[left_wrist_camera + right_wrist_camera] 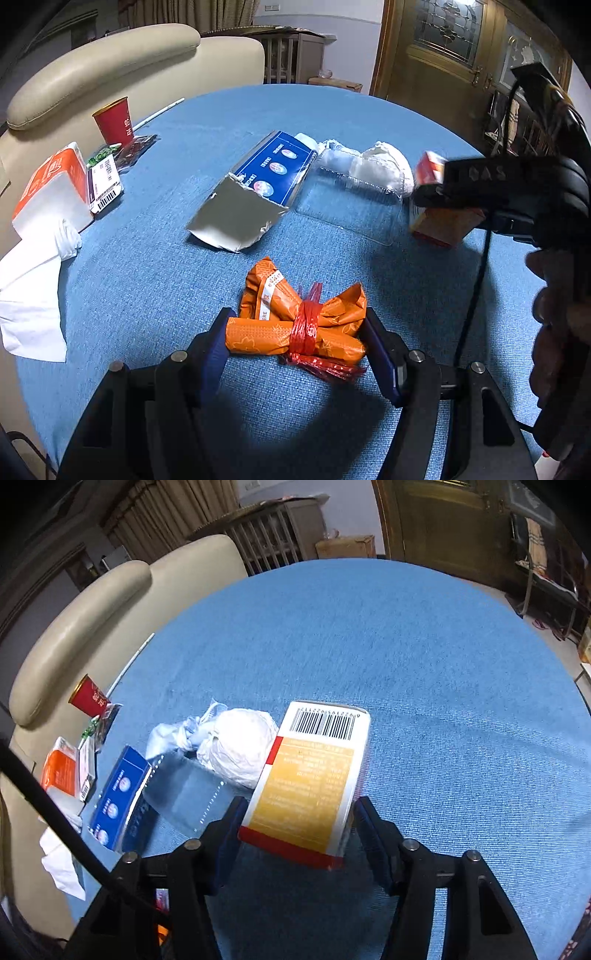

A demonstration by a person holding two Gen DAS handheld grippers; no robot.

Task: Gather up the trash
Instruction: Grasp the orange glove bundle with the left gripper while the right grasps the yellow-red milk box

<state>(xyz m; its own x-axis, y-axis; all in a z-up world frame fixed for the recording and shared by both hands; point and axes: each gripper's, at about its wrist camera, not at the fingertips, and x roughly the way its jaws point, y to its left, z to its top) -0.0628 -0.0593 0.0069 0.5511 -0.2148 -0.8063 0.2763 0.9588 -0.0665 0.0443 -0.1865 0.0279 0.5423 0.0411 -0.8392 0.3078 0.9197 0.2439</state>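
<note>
An orange wrapper bundle (291, 325) tied with red string lies between the fingers of my left gripper (297, 321) over the blue tablecloth (147, 277). Both pads touch its ends, so the gripper is shut on it. My right gripper (300, 803) is shut on a white, red and yellow carton (310, 775) with a barcode at its far end; the pads meet both long sides. From the left wrist view, the right gripper (432, 186) and the carton (443, 225) appear at the right, with a person's hand (554, 332) behind.
On the cloth lie a torn blue and silver pouch (255, 192), a clear plastic tray (351, 206), a crumpled white bag (384, 166), a red paper cup (114, 122), an orange tissue pack (55, 184), loose white tissues (33, 295) and a barcoded packet (105, 181). A cream sofa (110, 66) borders the left.
</note>
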